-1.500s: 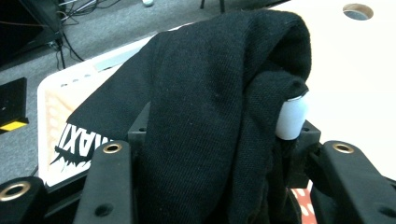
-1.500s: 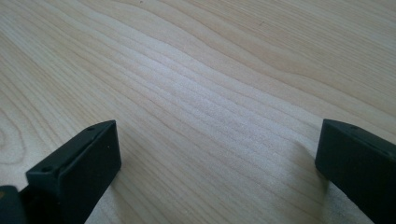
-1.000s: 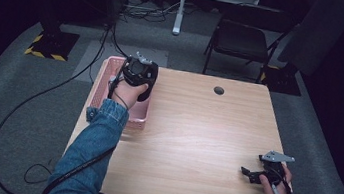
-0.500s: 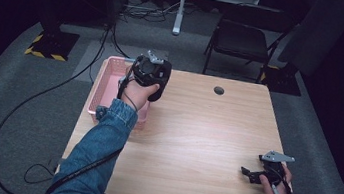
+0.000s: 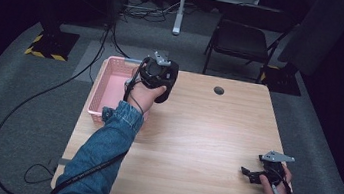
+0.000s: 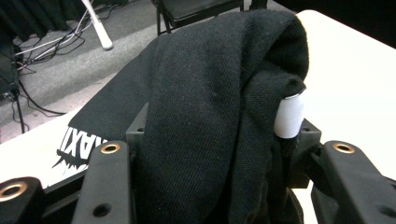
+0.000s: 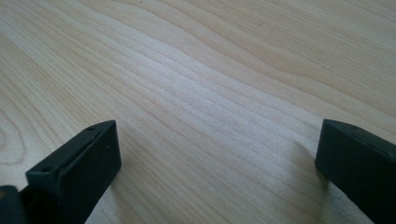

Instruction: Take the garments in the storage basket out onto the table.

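Claws first: our right claw [image 5: 249, 174] rests on the worktop [image 5: 204, 146] near us, jaws spread wide around nothing. Farther off, our left claw [image 5: 158, 75] is clamped on a black garment [image 6: 210, 107], raised just beside the pink basket [image 5: 107, 83].

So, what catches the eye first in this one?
A black cloth bunched in the left claw, held up over the table's far-left corner beside a pink basket. The right claw lies open and empty on the bare wooden table, near its front-right edge.
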